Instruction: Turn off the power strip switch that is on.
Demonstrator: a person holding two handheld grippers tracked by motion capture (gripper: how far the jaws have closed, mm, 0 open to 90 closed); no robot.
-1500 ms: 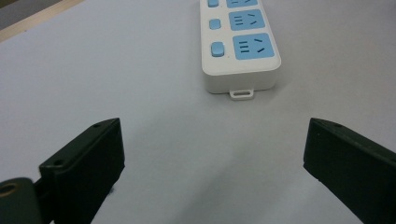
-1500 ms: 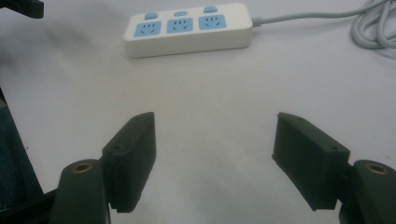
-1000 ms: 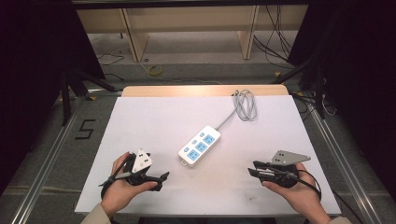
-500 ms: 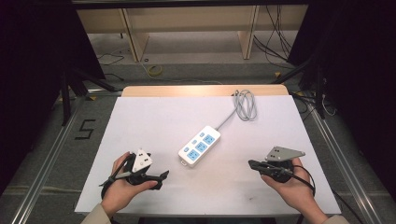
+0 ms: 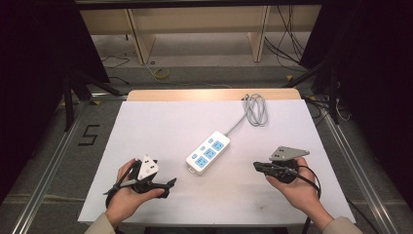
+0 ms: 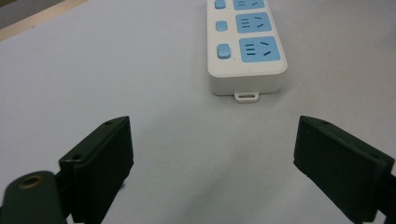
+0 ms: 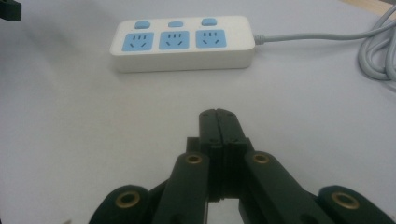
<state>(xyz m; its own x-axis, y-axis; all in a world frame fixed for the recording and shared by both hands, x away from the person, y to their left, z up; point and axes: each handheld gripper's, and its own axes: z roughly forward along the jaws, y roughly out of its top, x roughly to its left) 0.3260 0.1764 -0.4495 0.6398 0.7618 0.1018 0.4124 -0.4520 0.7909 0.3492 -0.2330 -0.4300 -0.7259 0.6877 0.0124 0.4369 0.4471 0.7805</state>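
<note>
A white power strip (image 5: 208, 152) with blue sockets lies slantwise at the middle of the white table (image 5: 160, 122). Its grey cable (image 5: 255, 110) runs to a coil at the back right. My left gripper (image 5: 167, 185) rests low at the front left, held in a hand and pointing right. In the left gripper view it (image 6: 219, 158) is wide open with nothing between the jaws, and the near end of the power strip (image 6: 246, 42) lies just ahead. My right gripper (image 5: 257, 167) is at the front right, pointing left. It (image 7: 218, 122) is shut on nothing, with the power strip (image 7: 182, 41) lying crosswise beyond it.
A wooden strip (image 5: 209, 93) edges the table's far side, with a shelf frame and loose cables on the floor behind. Metal rails run along both sides of the table. The coiled cable (image 7: 380, 44) lies off to the right of my right gripper.
My right gripper has crept a little to the left and forward, toward the power strip. The left gripper and the strip have stayed put.
</note>
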